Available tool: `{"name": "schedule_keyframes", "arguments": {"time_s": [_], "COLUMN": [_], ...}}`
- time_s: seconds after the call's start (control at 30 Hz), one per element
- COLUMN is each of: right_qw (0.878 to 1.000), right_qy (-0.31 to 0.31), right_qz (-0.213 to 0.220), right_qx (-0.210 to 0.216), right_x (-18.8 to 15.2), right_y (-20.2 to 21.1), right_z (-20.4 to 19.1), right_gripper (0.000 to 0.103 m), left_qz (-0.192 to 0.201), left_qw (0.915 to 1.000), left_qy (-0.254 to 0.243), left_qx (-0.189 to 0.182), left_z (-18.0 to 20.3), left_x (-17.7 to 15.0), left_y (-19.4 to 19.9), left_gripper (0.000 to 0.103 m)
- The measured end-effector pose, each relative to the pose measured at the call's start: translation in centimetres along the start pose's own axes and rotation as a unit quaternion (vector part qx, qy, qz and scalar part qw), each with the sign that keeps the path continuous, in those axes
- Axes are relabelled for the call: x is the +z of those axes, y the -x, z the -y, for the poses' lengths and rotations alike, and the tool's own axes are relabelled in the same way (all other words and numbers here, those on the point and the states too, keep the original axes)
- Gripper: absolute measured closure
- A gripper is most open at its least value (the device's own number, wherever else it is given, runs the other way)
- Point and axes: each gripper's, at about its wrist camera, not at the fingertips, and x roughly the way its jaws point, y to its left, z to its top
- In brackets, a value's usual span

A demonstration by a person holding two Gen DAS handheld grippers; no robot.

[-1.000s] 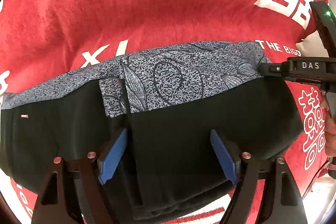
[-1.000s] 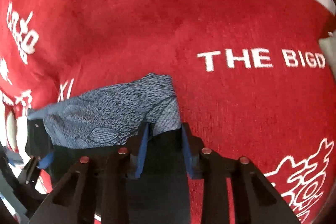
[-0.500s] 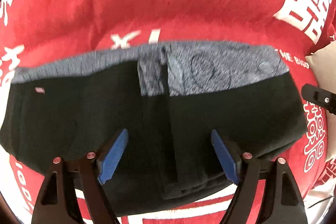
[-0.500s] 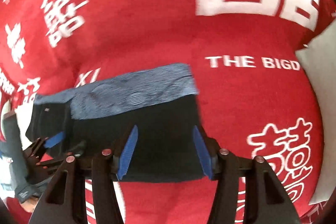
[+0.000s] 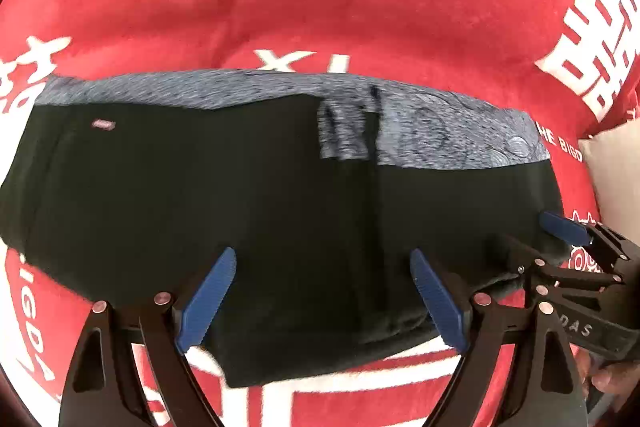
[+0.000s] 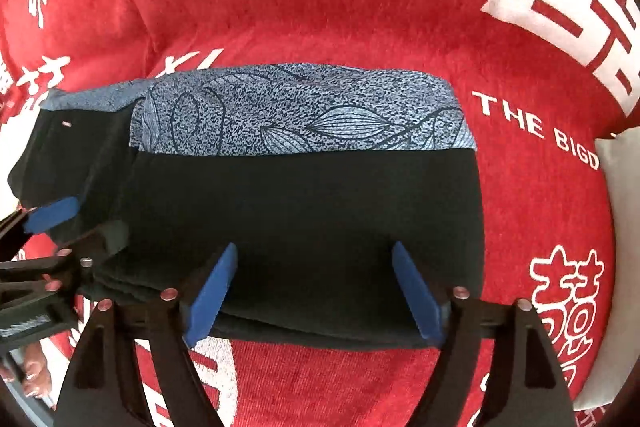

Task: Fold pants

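- Black fabric with a blue-grey leaf-print band: we see the pants (image 6: 304,211) folded into a flat, wide bundle on a red cloth (image 6: 340,7) printed with white characters and letters.
- Along the far edge of the pants runs the leaf-print band (image 6: 304,115); a small pale label (image 5: 103,124) sits near their left end.
- Our left tongs (image 5: 324,301) point down over the near edge of the pants; their blue pads stand wide, the jaws have just been opening, and nothing is pinched between them.
- Our right tongs (image 6: 316,301) hang over the right part of the pants, near the same edge; their jaws have just been opening quickly, stand wide now, and grip nothing.
- Right of the pants, past the words "THE BIGD", a pale cushion-like thing (image 6: 618,195) lies at the edge of the cloth; we cannot tell what it is.
- Fingers (image 6: 34,375) of the person show left of the pants, under the left tool.
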Motion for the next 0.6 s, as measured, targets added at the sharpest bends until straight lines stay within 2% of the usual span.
{"name": "schedule_keyframes", "arguments": {"time_s": [0.23,0.4,0.47,0.57,0.6], "right_qw": [1.0,0.999,0.999,0.997,0.996], "right_qy": [0.003,0.022,0.034,0.041,0.041], "right_qz": [-0.013,-0.008,0.005,0.006,-0.002], "right_qx": [-0.011,0.027,0.038,0.066,0.076], "right_x": [0.6,1.0,1.3,2.1,2.4], "right_y": [0.0,0.5,0.7,0.4,0.0], "right_z": [-1.3,-4.3,-5.9,-7.7,-8.1], "right_gripper": [0.02,0.02,0.024,0.048,0.061], "left_qz": [0.004,0.012,0.016,0.02,0.022], "left_qw": [0.9992,0.9972,0.9964,0.9951,0.9946], "left_qy": [0.039,0.072,0.082,0.094,0.099], "left_qx": [0.008,0.015,0.018,0.02,0.02], "left_z": [-3.5,-6.1,-7.1,-8.4,-8.9], "left_x": [-0.9,-1.5,-1.7,-2.0,-2.1], "left_y": [1.3,2.2,2.6,3.0,3.1], "left_gripper": [0.013,0.013,0.013,0.013,0.013]}}
